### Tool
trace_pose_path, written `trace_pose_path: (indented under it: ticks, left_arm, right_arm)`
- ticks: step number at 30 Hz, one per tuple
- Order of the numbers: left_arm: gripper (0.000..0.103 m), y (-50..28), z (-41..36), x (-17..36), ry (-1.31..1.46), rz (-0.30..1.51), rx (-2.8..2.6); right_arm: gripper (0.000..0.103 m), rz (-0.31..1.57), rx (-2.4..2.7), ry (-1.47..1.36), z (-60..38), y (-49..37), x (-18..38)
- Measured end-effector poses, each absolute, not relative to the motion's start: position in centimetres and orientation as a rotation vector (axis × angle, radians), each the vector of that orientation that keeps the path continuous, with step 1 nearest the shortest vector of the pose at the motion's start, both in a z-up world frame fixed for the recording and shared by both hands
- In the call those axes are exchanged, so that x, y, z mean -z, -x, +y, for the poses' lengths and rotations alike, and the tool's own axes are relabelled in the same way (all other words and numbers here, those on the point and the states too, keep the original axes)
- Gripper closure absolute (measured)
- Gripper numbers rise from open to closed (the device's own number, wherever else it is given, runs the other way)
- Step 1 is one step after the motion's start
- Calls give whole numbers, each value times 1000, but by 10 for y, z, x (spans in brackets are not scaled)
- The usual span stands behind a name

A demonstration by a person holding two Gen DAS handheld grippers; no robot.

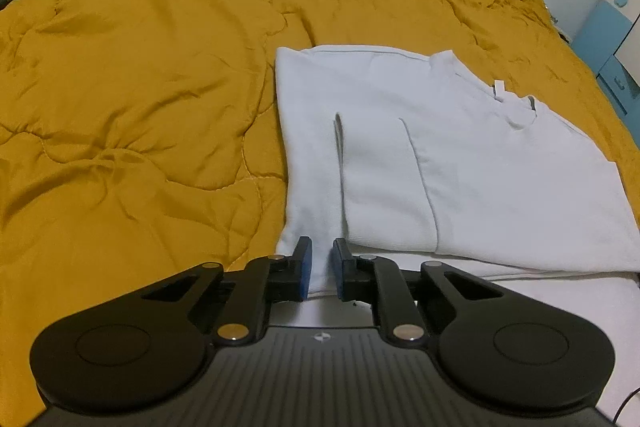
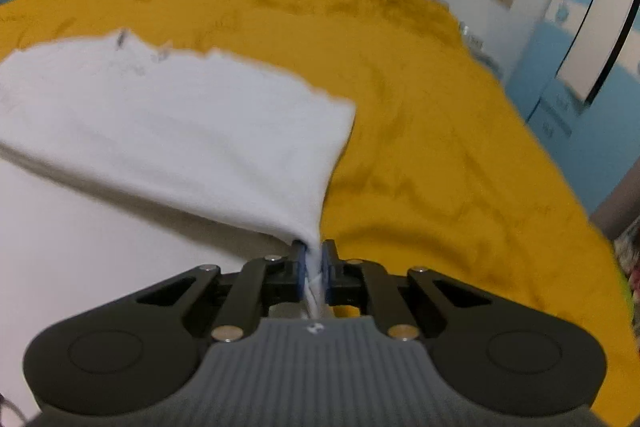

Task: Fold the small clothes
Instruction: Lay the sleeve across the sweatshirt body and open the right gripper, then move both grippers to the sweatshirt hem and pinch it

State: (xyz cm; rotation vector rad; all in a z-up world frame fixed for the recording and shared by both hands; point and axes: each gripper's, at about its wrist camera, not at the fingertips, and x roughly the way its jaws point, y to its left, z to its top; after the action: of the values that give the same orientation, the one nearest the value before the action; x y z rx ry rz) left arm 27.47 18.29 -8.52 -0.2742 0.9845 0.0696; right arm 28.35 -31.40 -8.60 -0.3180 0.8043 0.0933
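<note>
We have the white cotton top (image 1: 400, 155) on the mustard quilted bed (image 1: 140, 67), each near corner between closed jaws, left gripper (image 1: 321, 271) and right gripper (image 2: 314, 269), its length running away from us.

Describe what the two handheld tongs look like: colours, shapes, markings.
Both the left tongs and the right tongs look alike: matte black linkage arms with silver rivets, two rounded black lobes with circular recesses, a ribbed dark grey centre plate bearing a small white emblem, and blue pads inside the black fingers. No sleeves or cables are clearly visible.

The right wrist view is blurred, smearing the white shirt's (image 2: 180, 131) far edge.
</note>
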Motion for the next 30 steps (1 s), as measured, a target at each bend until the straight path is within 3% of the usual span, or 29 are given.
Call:
trace_pose_path:
  ticks: [6, 15, 24, 30]
  left_arm:
    - [86, -273, 188, 78, 290, 994, -57]
    - [86, -290, 176, 55, 337, 912, -5]
    - [85, -307, 146, 89, 210, 962, -36]
    - [85, -297, 144, 73, 196, 957, -39]
  right_arm:
    - [95, 868, -101, 213, -326, -287, 82]
    - [94, 802, -173, 2, -332, -280, 35]
    - [95, 916, -180, -32, -294, -321, 88]
    - [93, 915, -176, -35, -293, -314, 73]
